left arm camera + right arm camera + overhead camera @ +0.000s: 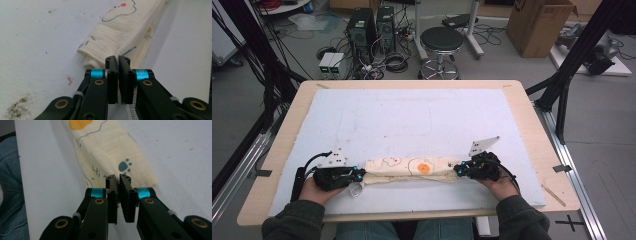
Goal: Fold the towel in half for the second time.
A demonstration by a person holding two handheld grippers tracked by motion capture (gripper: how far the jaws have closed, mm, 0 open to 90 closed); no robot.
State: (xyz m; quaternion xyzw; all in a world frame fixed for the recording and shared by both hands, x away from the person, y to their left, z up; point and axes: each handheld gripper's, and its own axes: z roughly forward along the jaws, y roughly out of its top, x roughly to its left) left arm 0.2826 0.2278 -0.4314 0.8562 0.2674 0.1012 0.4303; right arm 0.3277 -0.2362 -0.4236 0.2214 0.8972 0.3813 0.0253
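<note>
- The cloth (412, 169), cream with printed drawings, lies folded into a long narrow band on the white mat (412, 115), stretched between the two tongs near the person's edge of the table (532, 125).
- The left tongs (360, 174) are pressed together on the band's left end. In the left tongs' own view the cloth (120, 32) runs straight ahead from the tips, and the jaws meet on its nearest corner with almost no gap, so they appear to pinch the fabric's edge.
- The right tongs (458, 170) do the same at the opposite end. In their own view the cloth (110, 150) reaches away from the tips, with a blue paw print just beyond them and an orange patch farther off; the jaws are closed on the near corner.
- Each end is probably held so that the band stays taut and straight; a grip at one end alone would let the other sag or unroll.
- Both tongs lie low, close to the mat, which suggests the cloth is being laid flat or steadied for another fold rather than carried.
- The pinch at the very corners leaves the folded layers between the tongs undisturbed.
- A small pale tag (355, 189) hangs just below the left tongs; what it is cannot be told.
</note>
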